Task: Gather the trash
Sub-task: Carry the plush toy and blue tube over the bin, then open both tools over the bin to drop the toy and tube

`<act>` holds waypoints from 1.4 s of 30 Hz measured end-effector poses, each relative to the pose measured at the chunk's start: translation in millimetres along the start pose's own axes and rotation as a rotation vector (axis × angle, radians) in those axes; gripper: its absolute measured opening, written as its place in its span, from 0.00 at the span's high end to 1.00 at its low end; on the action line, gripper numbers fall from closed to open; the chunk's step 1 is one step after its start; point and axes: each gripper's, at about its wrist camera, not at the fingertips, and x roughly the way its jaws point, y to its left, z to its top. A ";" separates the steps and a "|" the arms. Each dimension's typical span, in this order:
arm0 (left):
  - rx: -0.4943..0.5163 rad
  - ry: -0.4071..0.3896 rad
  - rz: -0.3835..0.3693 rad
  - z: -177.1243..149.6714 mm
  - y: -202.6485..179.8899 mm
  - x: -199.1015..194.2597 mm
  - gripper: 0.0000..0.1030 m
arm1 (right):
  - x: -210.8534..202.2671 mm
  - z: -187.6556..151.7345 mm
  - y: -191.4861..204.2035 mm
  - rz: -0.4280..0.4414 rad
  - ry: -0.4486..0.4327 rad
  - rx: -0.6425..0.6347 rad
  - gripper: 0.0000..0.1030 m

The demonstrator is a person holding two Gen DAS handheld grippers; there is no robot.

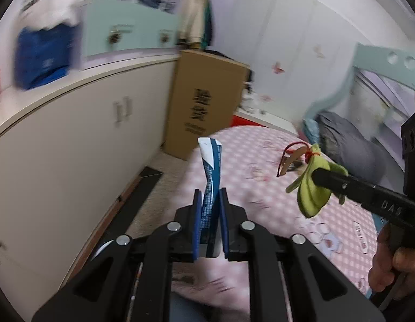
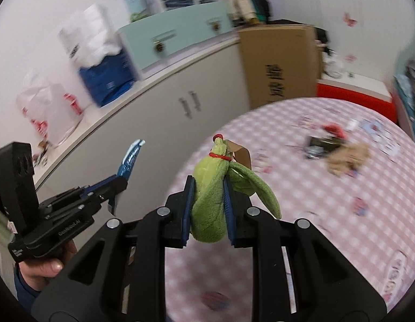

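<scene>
Wrapper point(image 1: 210, 187), blue-white, twisted, pinched in left gripper point(image 1: 210, 201); right gripper point(image 2: 207, 193) clamps green, maybe fabric, pouch point(image 2: 211, 196).

The body of the left claw point(image 2: 118, 185), seen from the right wrist camera, is carrying small white lettering reading "GenRobot-AI" along its side; a second white label lower on its handle is showing only blurred lines that cannot be read. In the left wrist view, the black arm of the right claw point(image 1: 318, 178) is bearing pale letters that look like "DAS". The cardboard box point(image 1: 204, 104) is displaying large dark characters down its face, blurred beyond reading. The blue and white wrapper point(image 1: 211, 185) is showing fine white print, too small to make out.
</scene>
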 end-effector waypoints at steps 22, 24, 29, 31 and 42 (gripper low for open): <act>-0.339 0.179 0.234 -77.4 214.0 28.4 0.88 | 219.4 -43.5 157.9 0.135 0.395 -0.183 0.77; -0.355 0.213 0.231 -86.1 224.5 43.1 0.88 | 240.4 -54.0 157.8 0.119 0.442 -0.184 0.77; -0.387 0.297 0.216 -108.6 242.9 82.3 0.88 | 280.6 -70.2 154.9 0.092 0.530 -0.182 0.77; -0.387 0.326 0.210 -114.7 247.1 95.5 0.88 | 292.3 -75.0 153.2 0.080 0.555 -0.179 0.77; -0.387 0.346 0.240 -112.3 247.9 111.8 0.22 | 302.3 -77.1 142.5 0.011 0.540 -0.154 0.10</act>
